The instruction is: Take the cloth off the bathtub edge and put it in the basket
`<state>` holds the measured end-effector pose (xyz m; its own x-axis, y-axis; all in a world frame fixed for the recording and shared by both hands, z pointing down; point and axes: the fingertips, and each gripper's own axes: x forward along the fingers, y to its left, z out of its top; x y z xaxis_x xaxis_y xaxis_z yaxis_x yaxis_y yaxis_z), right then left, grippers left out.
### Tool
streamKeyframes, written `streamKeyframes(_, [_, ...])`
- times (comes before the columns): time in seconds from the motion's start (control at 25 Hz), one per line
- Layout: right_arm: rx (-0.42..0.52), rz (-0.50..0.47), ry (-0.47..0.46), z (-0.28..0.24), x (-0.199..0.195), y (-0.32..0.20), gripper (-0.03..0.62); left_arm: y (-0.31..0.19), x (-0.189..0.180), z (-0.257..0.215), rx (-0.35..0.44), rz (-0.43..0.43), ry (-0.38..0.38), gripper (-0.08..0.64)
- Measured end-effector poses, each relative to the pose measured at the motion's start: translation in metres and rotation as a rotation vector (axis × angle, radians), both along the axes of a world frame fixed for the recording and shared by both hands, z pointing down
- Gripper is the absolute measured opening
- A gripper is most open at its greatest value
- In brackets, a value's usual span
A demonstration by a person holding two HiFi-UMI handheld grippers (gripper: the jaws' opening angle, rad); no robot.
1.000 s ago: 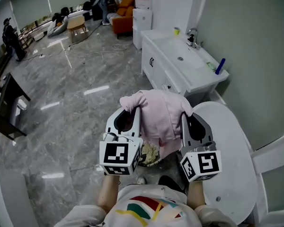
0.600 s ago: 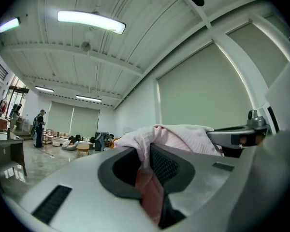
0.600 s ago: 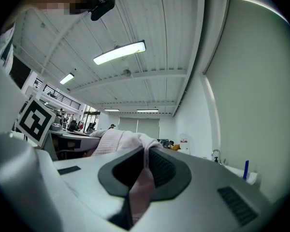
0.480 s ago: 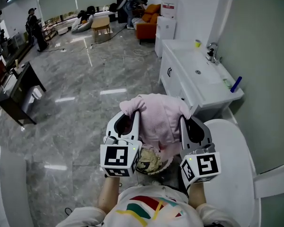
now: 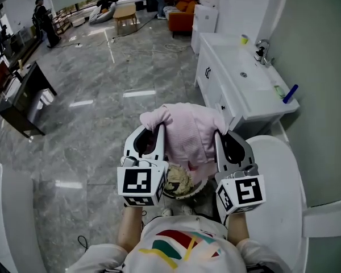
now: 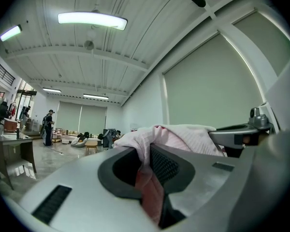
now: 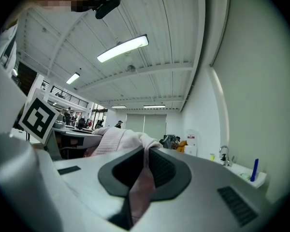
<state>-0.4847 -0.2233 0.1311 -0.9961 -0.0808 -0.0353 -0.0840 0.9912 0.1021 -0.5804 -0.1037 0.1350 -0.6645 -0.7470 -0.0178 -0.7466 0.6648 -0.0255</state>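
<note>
A pink cloth [image 5: 187,132] hangs stretched between my two grippers, above the floor beside the white bathtub [image 5: 278,192]. My left gripper [image 5: 159,131] is shut on the cloth's left edge, and my right gripper [image 5: 217,135] is shut on its right edge. In the left gripper view the cloth [image 6: 183,137] bunches over the jaws of the left gripper [image 6: 147,173], with a fold pinched between them. The right gripper view shows a strip of cloth [image 7: 118,139] caught in the right gripper [image 7: 145,170]. Below the cloth sits the round basket [image 5: 198,190], holding a cream bundle [image 5: 178,180].
A white vanity with a sink [image 5: 238,78] stands ahead on the right, with a tap, a cup and a blue item on top. Grey marble floor [image 5: 91,135] spreads to the left. A dark desk [image 5: 17,101] stands far left, with people and furniture at the back.
Both grippers keep their hold on the pink cloth. The view has shifted, and the basket with its cream bundle shows more fully under the cloth.
</note>
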Motion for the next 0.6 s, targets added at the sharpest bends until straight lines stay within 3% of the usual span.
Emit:
streamKeyframes(0.32, [-0.003, -0.021, 0.093, 0.034, -0.019, -0.001, 0.040, 0.003, -0.015, 0.033, -0.075, -0.031, 0.050, 0.067])
streamKeyframes(0.6, [-0.047, -0.021, 0.227, 0.087, -0.035, -0.003, 0.040, 0.005, -0.026, 0.084, -0.213, -0.060, 0.105, 0.067])
